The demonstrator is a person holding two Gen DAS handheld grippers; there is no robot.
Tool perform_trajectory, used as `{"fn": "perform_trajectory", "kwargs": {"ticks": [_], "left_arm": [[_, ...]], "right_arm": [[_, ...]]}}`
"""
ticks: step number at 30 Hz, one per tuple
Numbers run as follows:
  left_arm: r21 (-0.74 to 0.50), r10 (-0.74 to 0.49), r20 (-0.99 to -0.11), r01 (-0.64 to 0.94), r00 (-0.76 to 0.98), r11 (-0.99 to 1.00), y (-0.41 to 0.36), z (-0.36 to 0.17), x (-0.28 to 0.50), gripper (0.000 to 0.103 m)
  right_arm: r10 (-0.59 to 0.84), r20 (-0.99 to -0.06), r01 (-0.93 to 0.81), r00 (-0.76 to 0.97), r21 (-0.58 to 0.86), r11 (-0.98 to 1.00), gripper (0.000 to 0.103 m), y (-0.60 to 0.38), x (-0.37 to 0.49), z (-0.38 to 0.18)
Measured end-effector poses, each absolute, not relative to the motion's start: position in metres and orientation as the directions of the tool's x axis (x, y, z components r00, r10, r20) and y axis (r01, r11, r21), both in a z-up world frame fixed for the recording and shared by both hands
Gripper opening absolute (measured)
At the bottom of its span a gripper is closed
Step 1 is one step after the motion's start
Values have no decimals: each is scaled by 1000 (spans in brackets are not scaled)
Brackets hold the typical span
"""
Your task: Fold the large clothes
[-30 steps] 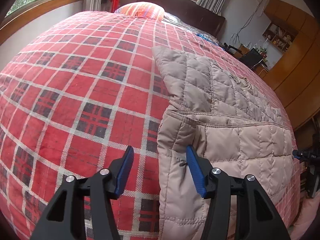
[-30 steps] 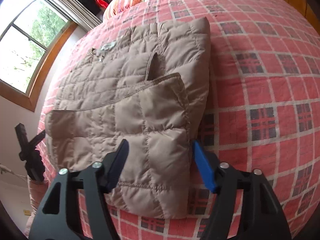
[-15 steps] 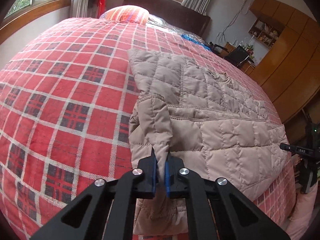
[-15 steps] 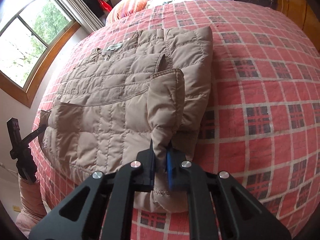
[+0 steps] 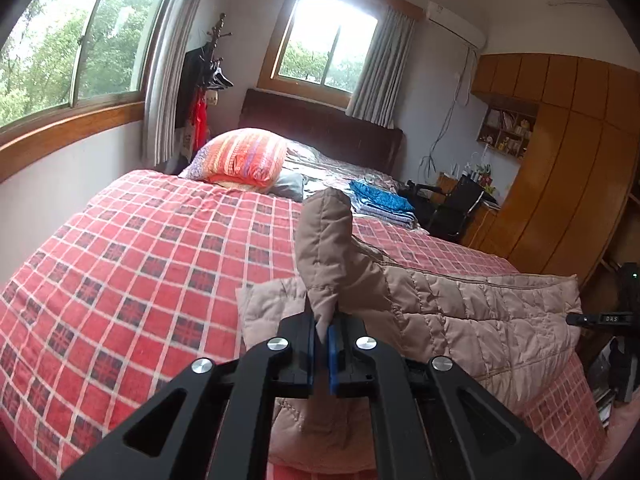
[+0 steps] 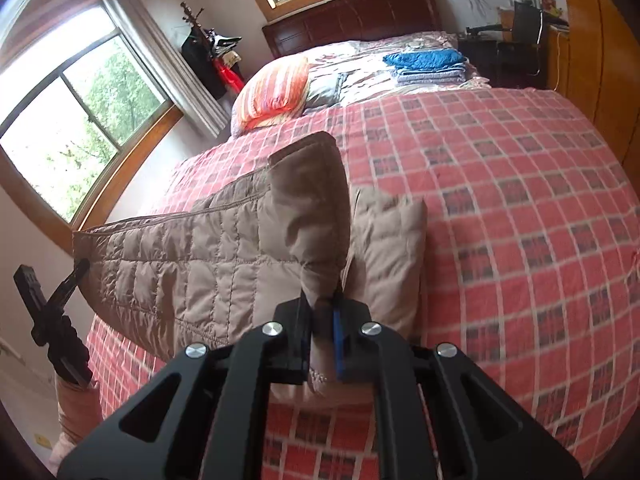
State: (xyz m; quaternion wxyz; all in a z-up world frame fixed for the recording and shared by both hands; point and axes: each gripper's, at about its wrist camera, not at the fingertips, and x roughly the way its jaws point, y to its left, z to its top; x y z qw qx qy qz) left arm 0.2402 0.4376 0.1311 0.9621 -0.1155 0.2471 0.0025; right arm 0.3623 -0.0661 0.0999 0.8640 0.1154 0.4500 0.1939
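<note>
A tan quilted jacket [image 5: 472,312] lies on a bed with a red plaid cover [image 5: 152,264]. My left gripper [image 5: 322,326] is shut on the jacket's near left corner, which stands up as a puffed fold [image 5: 324,240] above the fingers. My right gripper [image 6: 322,312] is shut on the jacket's [image 6: 192,272] near right corner, also raised off the plaid cover [image 6: 520,240]. The near edge of the jacket hangs lifted between the two grippers. In the right wrist view the other gripper [image 6: 48,312] shows at far left.
An orange striped pillow [image 5: 244,160] and a stack of folded blue and grey clothes [image 5: 384,204] lie near the dark headboard [image 5: 320,132]. A wooden wardrobe [image 5: 568,184] and a black chair [image 5: 452,208] stand right of the bed. Windows line the left wall.
Both grippers went from open over the jacket's near corners to shut on them, then rose, lifting the near edge off the bed; the views now tilt up toward the room.
</note>
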Motion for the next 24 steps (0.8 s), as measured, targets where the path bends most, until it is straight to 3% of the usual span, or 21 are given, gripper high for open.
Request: {"fn": "perform_trajectory", "kwargs": {"ticks": [5, 14, 22, 24], "left_arm": [[-164, 23, -521, -126, 853, 978, 439, 112, 313, 5], [-155, 41, -748, -235, 663, 960, 460, 13, 405, 8], [-132, 48, -782, -240, 621, 962, 462, -13, 416, 19], [-152, 32, -787, -244, 616, 958, 466, -8, 413, 20]], "right_arm": [[417, -763, -181, 495, 379, 908, 8, -56, 435, 82], [372, -850, -68, 372, 375, 925, 8, -41, 522, -17], [395, -856, -24, 335, 411, 911, 14, -52, 528, -55], [392, -851, -27, 351, 409, 912, 21, -54, 524, -48]]}}
